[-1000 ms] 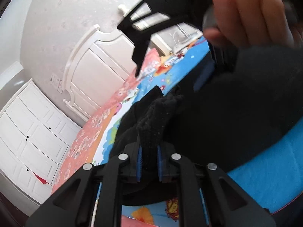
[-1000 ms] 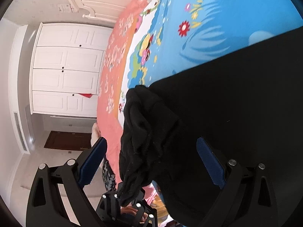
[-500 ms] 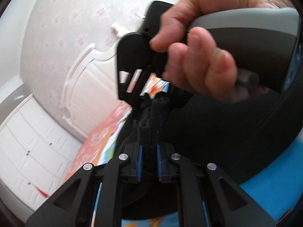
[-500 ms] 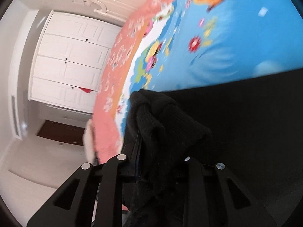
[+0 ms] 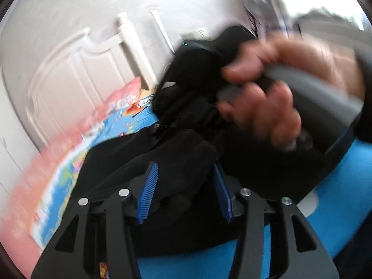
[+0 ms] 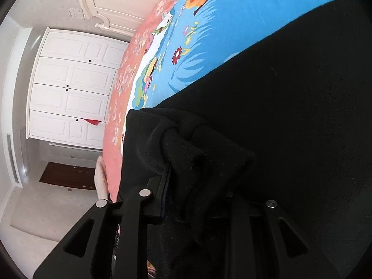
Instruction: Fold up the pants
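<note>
Black pants (image 6: 290,116) lie spread on a bed with a blue cartoon sheet (image 6: 209,34). My right gripper (image 6: 197,186) is shut on a bunched fold of the pants' edge (image 6: 200,148). In the left wrist view my left gripper (image 5: 183,186) is open, its blue pads (image 5: 148,186) apart with the black fabric (image 5: 181,158) loose between them. The person's hand (image 5: 279,88) holding the right gripper is close in front, blurred.
A white headboard (image 5: 76,69) stands behind the bed. White wardrobe doors (image 6: 69,88) and a dark door (image 6: 67,176) are at the left in the right wrist view. The sheet's pink border (image 6: 121,93) marks the bed's edge.
My left gripper has opened and let go of the pants fold. My right gripper closed on the fold half a second ago and still holds it. The left view has swung and is blurred.
</note>
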Demonstrator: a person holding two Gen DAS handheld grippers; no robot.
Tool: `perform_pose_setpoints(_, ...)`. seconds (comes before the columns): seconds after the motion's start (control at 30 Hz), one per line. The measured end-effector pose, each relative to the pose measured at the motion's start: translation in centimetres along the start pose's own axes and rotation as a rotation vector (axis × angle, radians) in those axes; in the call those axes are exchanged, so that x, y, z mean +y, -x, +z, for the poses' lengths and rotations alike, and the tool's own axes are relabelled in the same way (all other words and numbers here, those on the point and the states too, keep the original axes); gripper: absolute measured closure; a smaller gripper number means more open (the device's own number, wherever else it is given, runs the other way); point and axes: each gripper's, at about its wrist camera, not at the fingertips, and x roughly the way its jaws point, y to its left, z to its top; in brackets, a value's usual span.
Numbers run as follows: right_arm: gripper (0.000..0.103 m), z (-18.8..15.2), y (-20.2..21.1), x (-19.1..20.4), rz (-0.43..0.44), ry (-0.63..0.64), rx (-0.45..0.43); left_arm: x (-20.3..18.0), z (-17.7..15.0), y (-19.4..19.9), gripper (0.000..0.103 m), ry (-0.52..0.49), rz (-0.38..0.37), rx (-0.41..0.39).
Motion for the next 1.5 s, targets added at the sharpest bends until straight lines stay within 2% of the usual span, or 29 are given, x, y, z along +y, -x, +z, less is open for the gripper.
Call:
perform_pose_setpoints(0.1,0.075,0.1,0.0,-0.1,0.016,-0.015,0.005,0.2,-0.8,0.2,0.042,-0.050,0.042,-0.001)
perform_pose_setpoints(0.2,0.073,0.3,0.1,0.2,0.026,-0.021,-0.006,-0.7,-1.9,-0.4,0.042,-0.153,0.093,0.008)
perform_pose_setpoints(0.27,0.078,0.3,0.4,0.2,0.013,-0.001,-0.018,-1.9,-2.3,-0.5,0.044,-0.219,0.140,0.003)
perform_pose_setpoints(0.37,0.083,0.1,0.9,0.8,-0.014,0.034,-0.031,-3.2,-2.1,-1.3,0.054,-0.290,0.215,0.002)
perform_pose_setpoints(0.43,0.085,0.1,1.3,1.1,-0.026,0.037,-0.036,-4.2,-1.6,-1.6,0.069,-0.349,0.248,-0.003)
perform_pose_setpoints(0.47,0.085,0.1,1.8,1.3,-0.023,0.039,-0.038,-4.4,-1.4,-1.5,0.073,-0.355,0.244,-0.004)
perform_pose_setpoints(0.5,0.085,0.0,2.5,1.5,-0.016,0.047,-0.047,-4.5,-1.2,-1.3,0.087,-0.357,0.225,-0.005)
perform_pose_setpoints(0.6,0.085,-0.3,4.2,1.9,-0.034,0.071,-0.071,-5.2,-0.8,-0.4,0.087,-0.355,0.217,-0.032)
perform_pose_setpoints(0.67,0.085,-0.6,4.5,1.0,-0.085,0.067,-0.076,-5.7,-0.9,-0.5,0.086,-0.336,0.177,-0.030)
perform_pose_setpoints(0.73,0.085,-0.8,4.2,-0.4,-0.090,0.037,-0.073,-6.1,-1.1,-0.7,0.084,-0.316,0.124,-0.020)
perform_pose_setpoints(0.77,0.085,-0.8,4.2,-1.1,-0.077,0.023,-0.071,-5.9,-1.1,-0.7,0.082,-0.275,0.073,-0.005)
perform_pose_setpoints(0.83,0.079,-0.8,4.1,-1.6,-0.075,0.001,-0.075,-4.6,-0.5,-0.3,0.064,-0.161,-0.037,0.008)
perform_pose_setpoints(0.87,0.076,-0.7,4.0,-1.4,-0.089,-0.004,-0.079,-2.9,0.0,0.2,0.061,-0.040,-0.137,0.022)
perform_pose_setpoints(0.9,0.068,-0.7,4.0,-0.9,-0.110,0.003,-0.078,-1.5,0.4,0.5,0.058,0.058,-0.205,0.029)
perform_pose_setpoints(0.93,0.055,-0.8,4.1,-0.4,-0.139,0.013,-0.078,0.0,0.7,0.9,0.056,0.157,-0.263,0.032)
perform_pose_setpoints(0.97,0.045,-0.8,4.7,0.9,-0.214,0.039,-0.092,2.1,0.9,1.3,0.054,0.272,-0.307,0.028)
perform_pose_setpoints(1.0,0.023,-0.8,5.2,2.0,-0.283,0.059,-0.117,4.0,1.1,1.9,0.047,0.364,-0.324,0.017)
perform_pose_setpoints(1.03,0.017,-1.0,6.2,3.3,-0.366,0.087,-0.158,5.8,1.2,2.4,0.040,0.449,-0.331,0.004)
perform_pose_setpoints(1.1,0.016,-1.6,8.3,6.2,-0.496,0.159,-0.228,10.6,0.9,2.5,0.032,0.644,-0.276,-0.003)
perform_pose_setpoints(1.13,0.016,-2.1,9.3,7.8,-0.556,0.175,-0.250,12.0,0.6,2.9,0.032,0.698,-0.214,0.019)
perform_pose_setpoints(1.2,0.016,-3.7,11.5,11.6,-0.658,0.188,-0.285,14.0,-0.1,2.9,0.032,0.741,-0.122,0.058)
perform_pose_setpoints(1.23,0.016,-4.6,12.6,13.8,-0.662,0.214,-0.293,15.0,-0.7,3.1,0.031,0.752,-0.075,0.084)
perform_pose_setpoints(1.27,0.016,-6.0,14.0,16.5,-0.620,0.273,-0.291,15.9,-1.2,2.8,0.031,0.769,-0.034,0.119)
perform_pose_setpoints(1.37,0.014,-9.1,18.4,23.8,-0.484,0.411,-0.314,17.7,-2.2,1.6,0.031,0.822,0.021,0.201)
perform_pose_setpoints(1.43,0.010,-10.2,20.4,27.0,-0.472,0.450,-0.362,17.8,-2.8,1.5,0.030,0.833,0.041,0.244)
perform_pose_setpoints(1.47,0.010,-10.7,21.3,28.2,-0.466,0.473,-0.379,17.9,-3.1,0.3,0.029,0.833,0.044,0.255)
perform_pose_setpoints(1.5,0.010,-11.0,22.3,29.2,-0.455,0.492,-0.372,18.0,-2.9,-0.2,0.028,0.831,0.044,0.265)
